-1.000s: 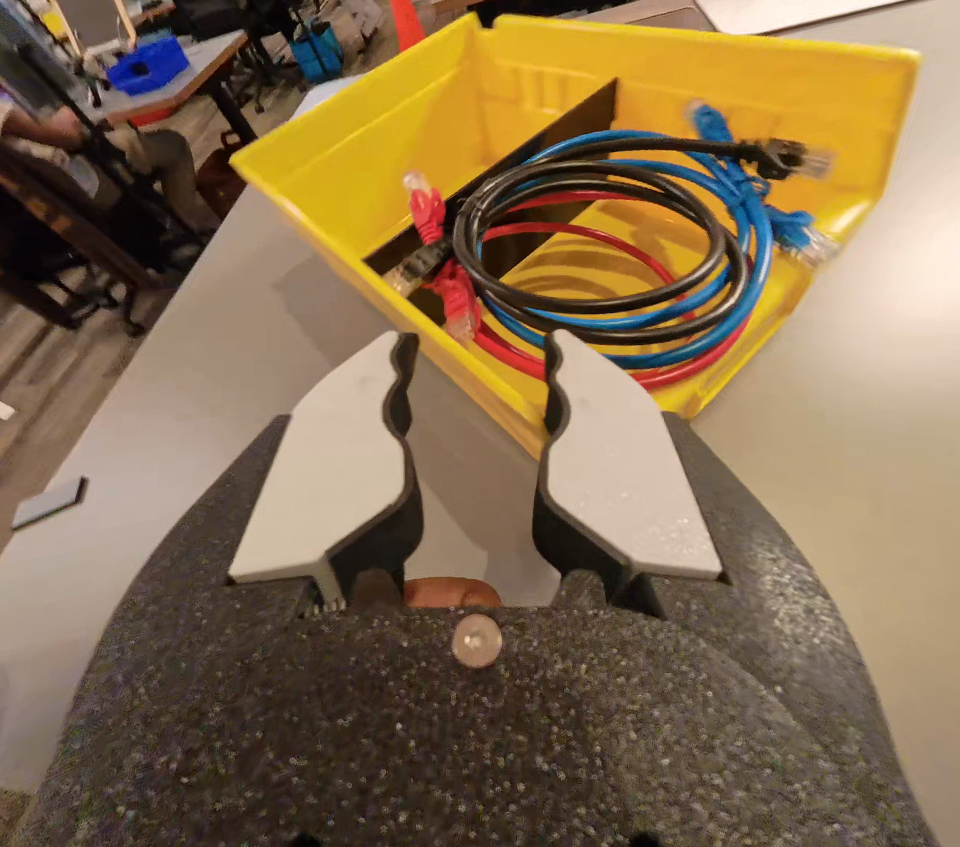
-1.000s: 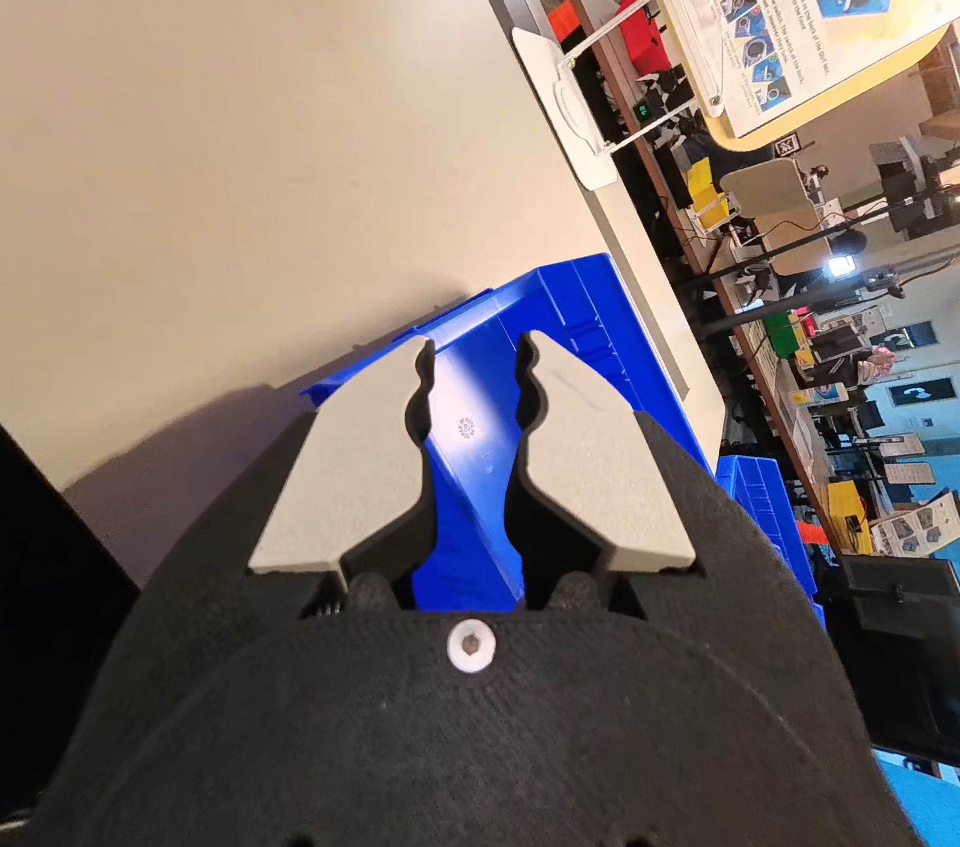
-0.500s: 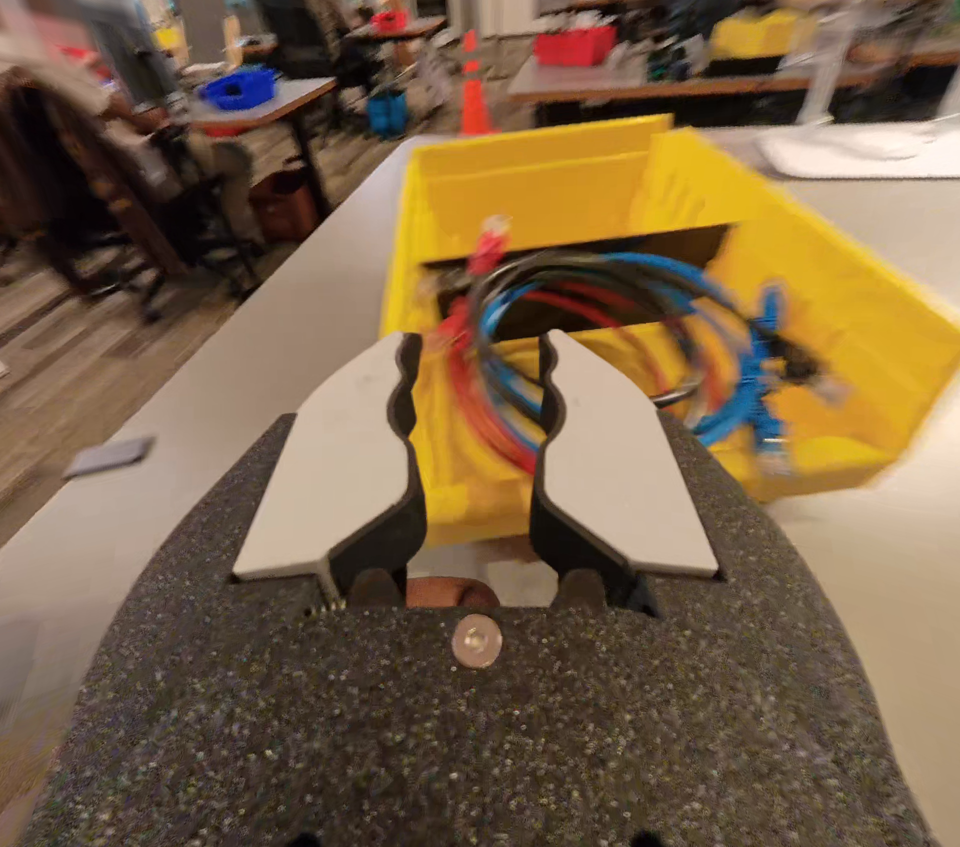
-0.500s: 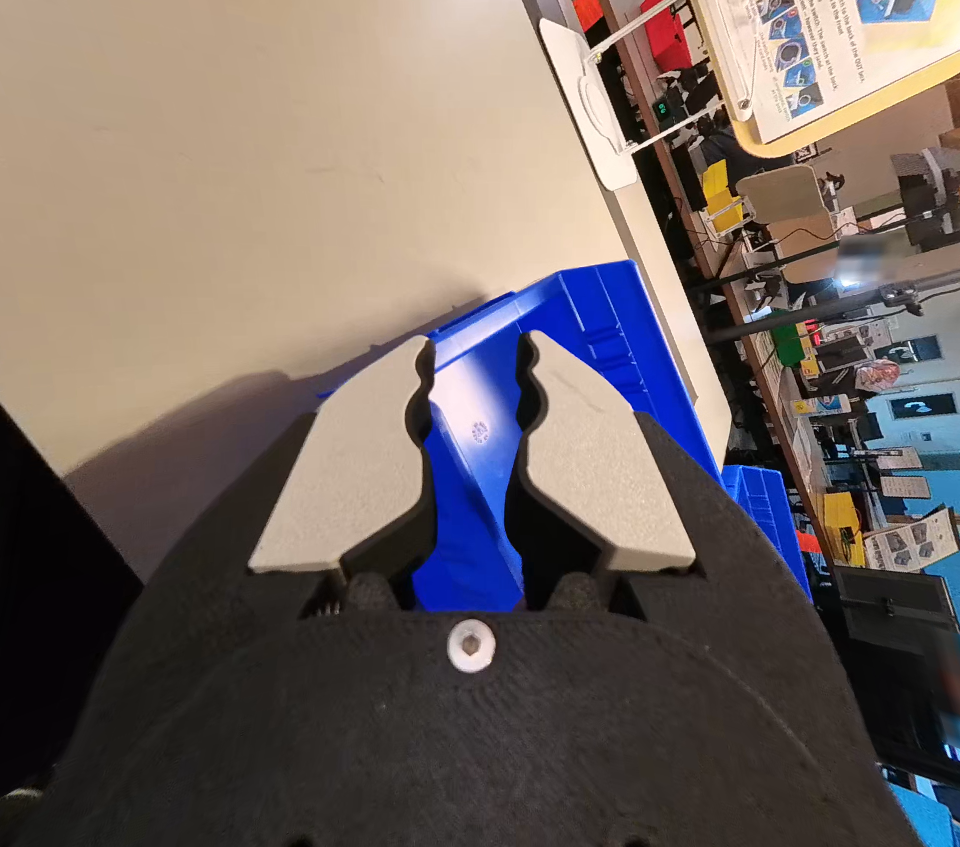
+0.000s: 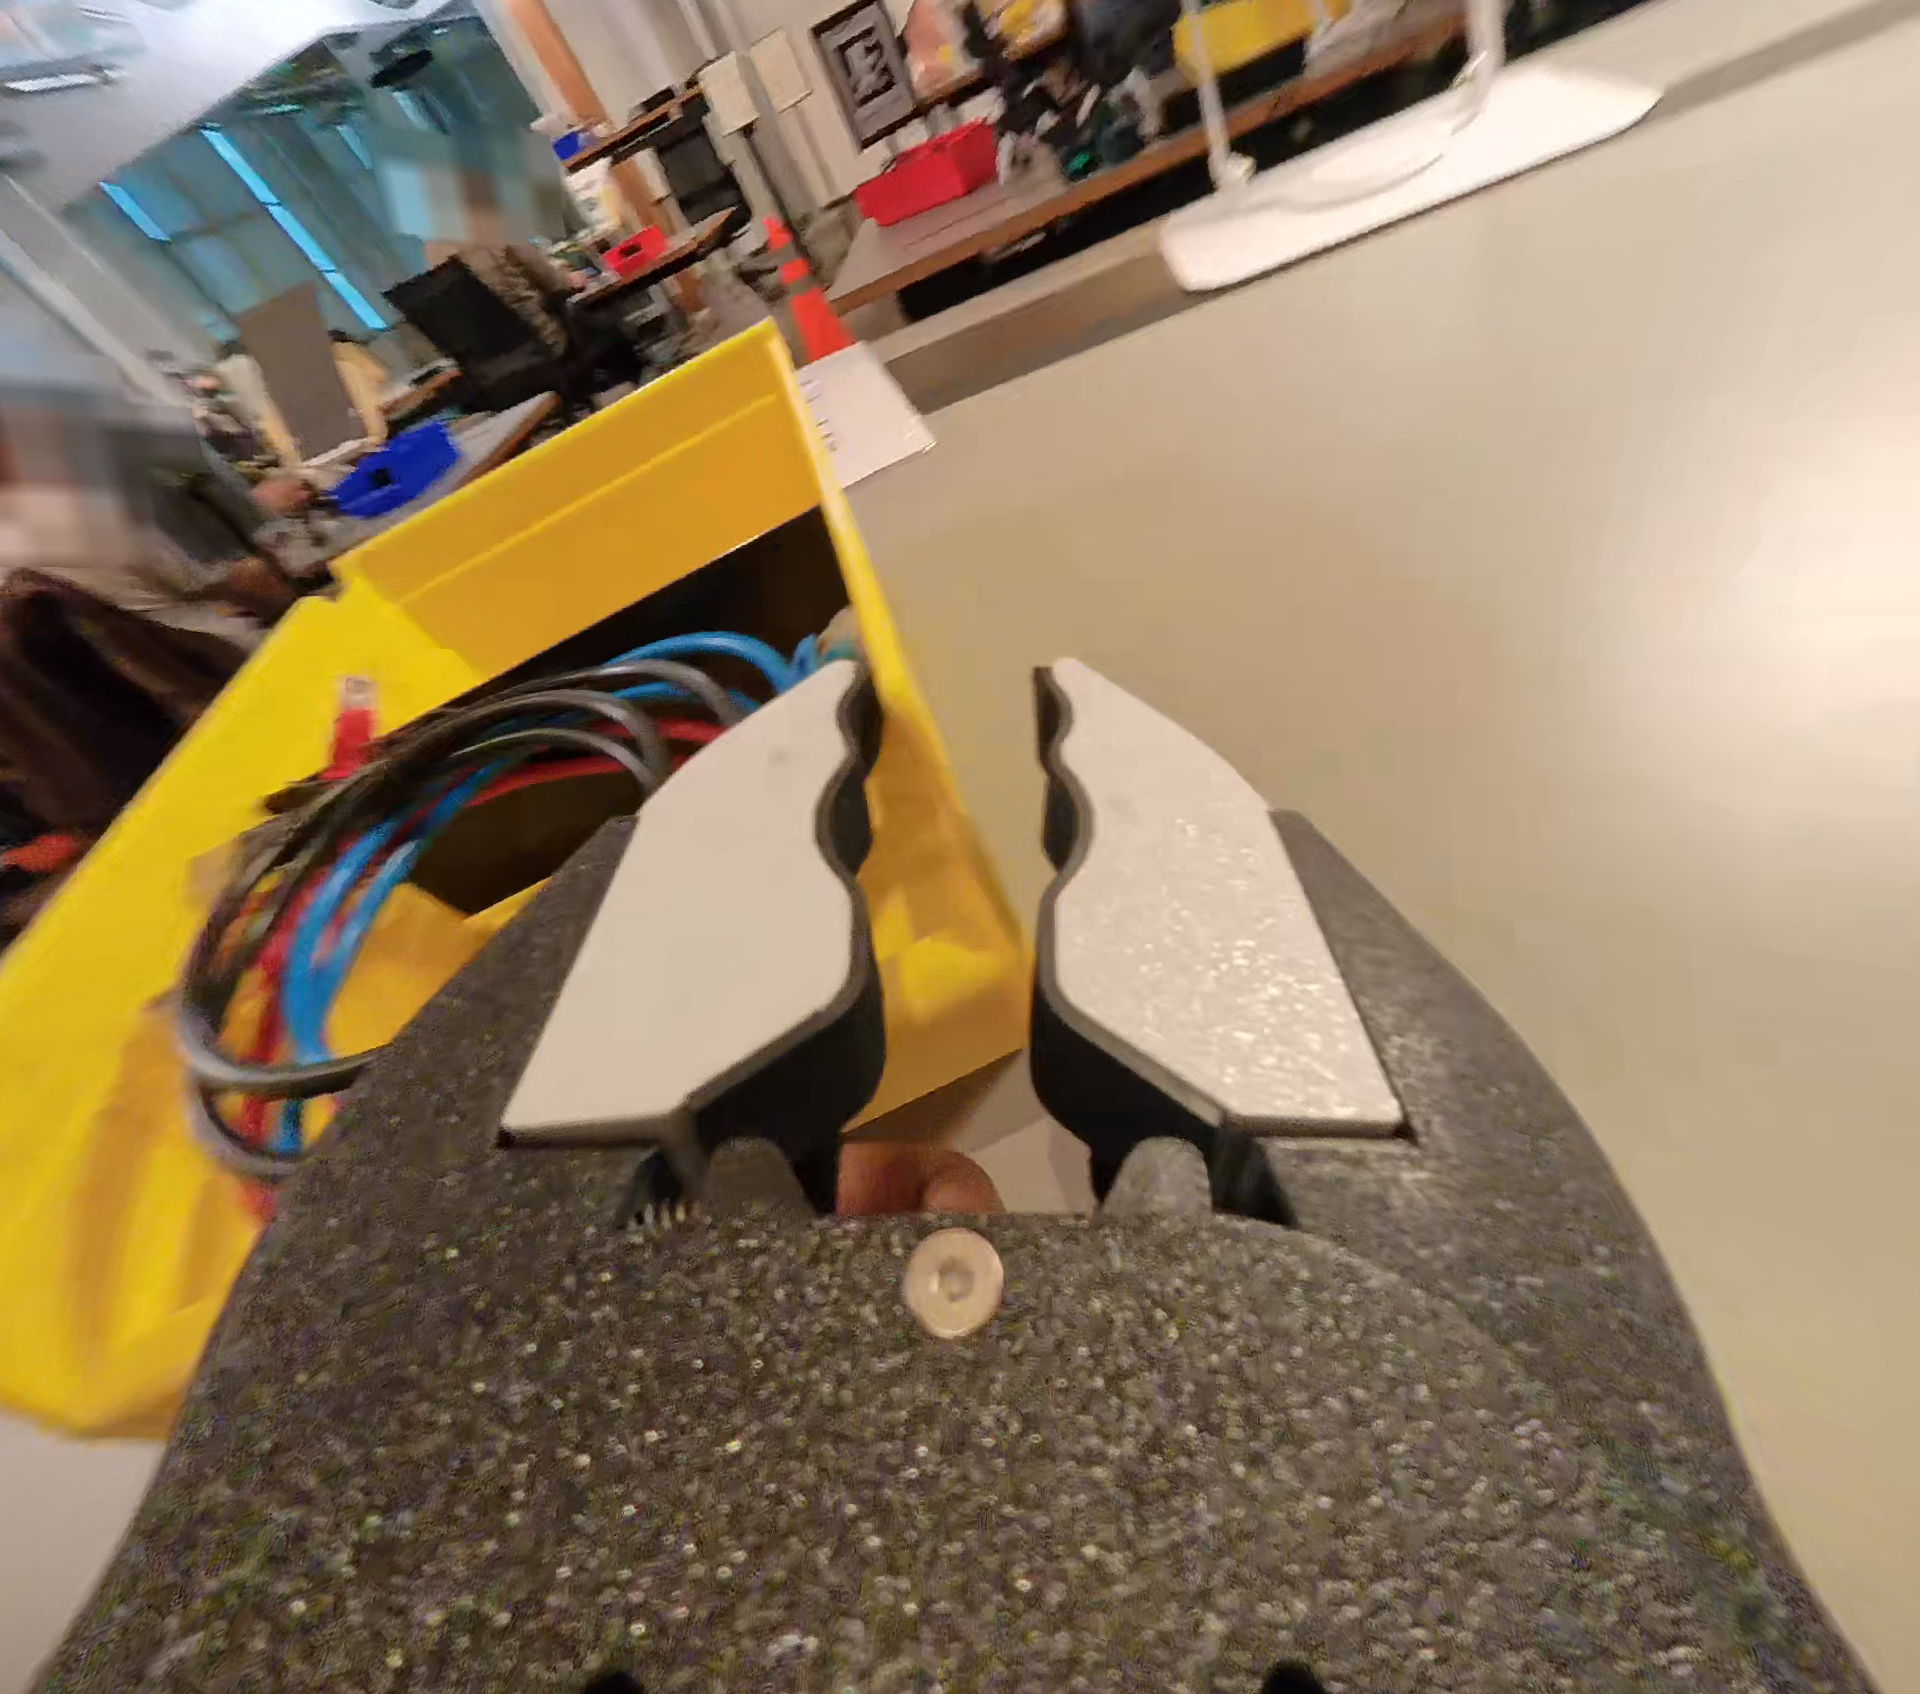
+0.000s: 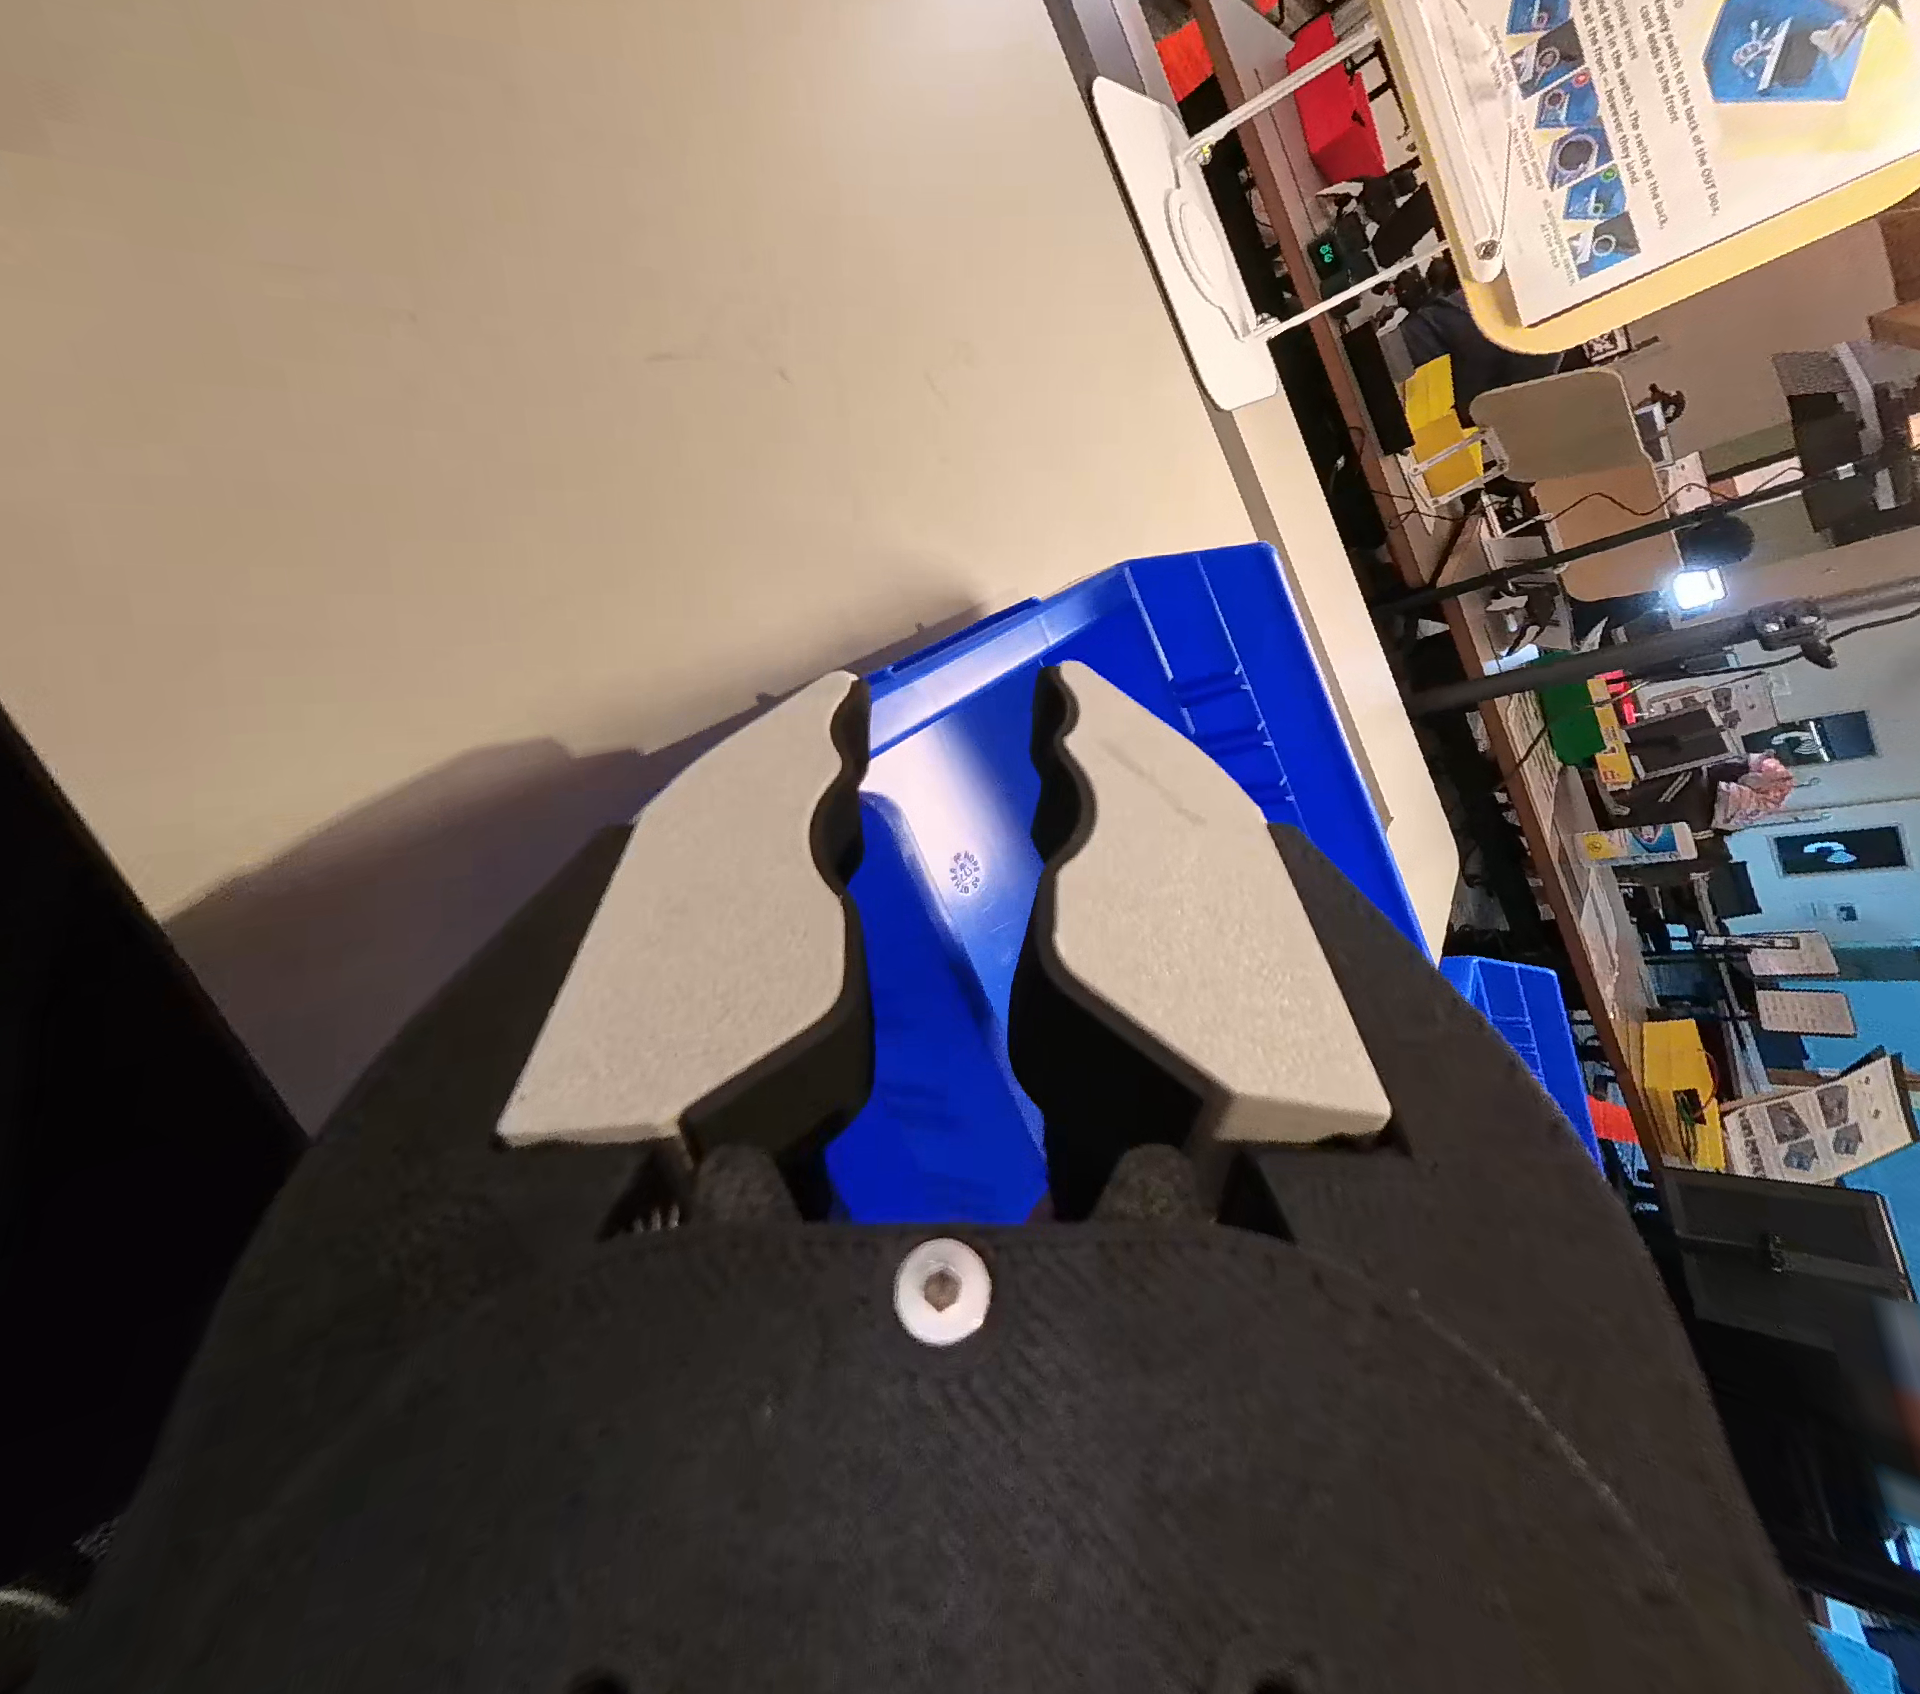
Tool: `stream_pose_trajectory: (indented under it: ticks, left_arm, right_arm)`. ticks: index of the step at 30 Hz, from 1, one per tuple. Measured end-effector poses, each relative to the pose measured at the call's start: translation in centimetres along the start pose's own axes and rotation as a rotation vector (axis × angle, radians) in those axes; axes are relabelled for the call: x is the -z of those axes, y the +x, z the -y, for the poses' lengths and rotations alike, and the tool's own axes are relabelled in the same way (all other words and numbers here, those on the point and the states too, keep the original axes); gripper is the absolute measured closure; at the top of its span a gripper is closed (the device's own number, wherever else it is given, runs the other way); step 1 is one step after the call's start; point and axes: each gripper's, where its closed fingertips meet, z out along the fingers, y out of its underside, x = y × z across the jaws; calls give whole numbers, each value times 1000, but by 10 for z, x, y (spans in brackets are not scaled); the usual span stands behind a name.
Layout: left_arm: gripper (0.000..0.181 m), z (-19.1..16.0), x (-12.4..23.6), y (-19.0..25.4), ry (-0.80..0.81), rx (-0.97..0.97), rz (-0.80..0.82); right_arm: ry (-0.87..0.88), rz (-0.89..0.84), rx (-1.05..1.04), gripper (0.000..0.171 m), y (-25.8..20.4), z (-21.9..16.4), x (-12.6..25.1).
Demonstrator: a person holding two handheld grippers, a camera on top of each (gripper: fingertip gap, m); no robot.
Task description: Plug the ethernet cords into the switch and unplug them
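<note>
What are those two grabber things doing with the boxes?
A person holds a grabber in each hand. The left gripper is open and empty, right by the side wall of a yellow bin that holds coiled blue, red and black cords. The right gripper is open and empty too, pointing at a blue bin. No cord has been picked up yet.

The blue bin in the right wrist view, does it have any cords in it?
No, the blue bin shows only bare plastic inside; the visible part holds no cords.
</note>
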Motion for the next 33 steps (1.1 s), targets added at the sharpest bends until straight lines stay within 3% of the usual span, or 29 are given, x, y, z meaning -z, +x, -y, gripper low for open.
stream_pose_trajectory:
  ticks: [3, 19, 28, 33]
  left_arm:
    - [171, -5, 2, -13, -5, -53, 34]
    - [172, -50, 8, -111, -116, 133, 137]
    - [173, -52, 4, -112, -124, 130, 165]
    - [175, -50, 4, -109, -117, 141, 141]
  right_arm:
    - [-15, 0, 5, 140, 0, -3, -2]
    - [-90, 85, -35, 139, 9, -44, 25]
    - [-285, 24, -140, 139, 37, -107, 52]
    - [12, 157, -250, 130, 23, -55, 61]
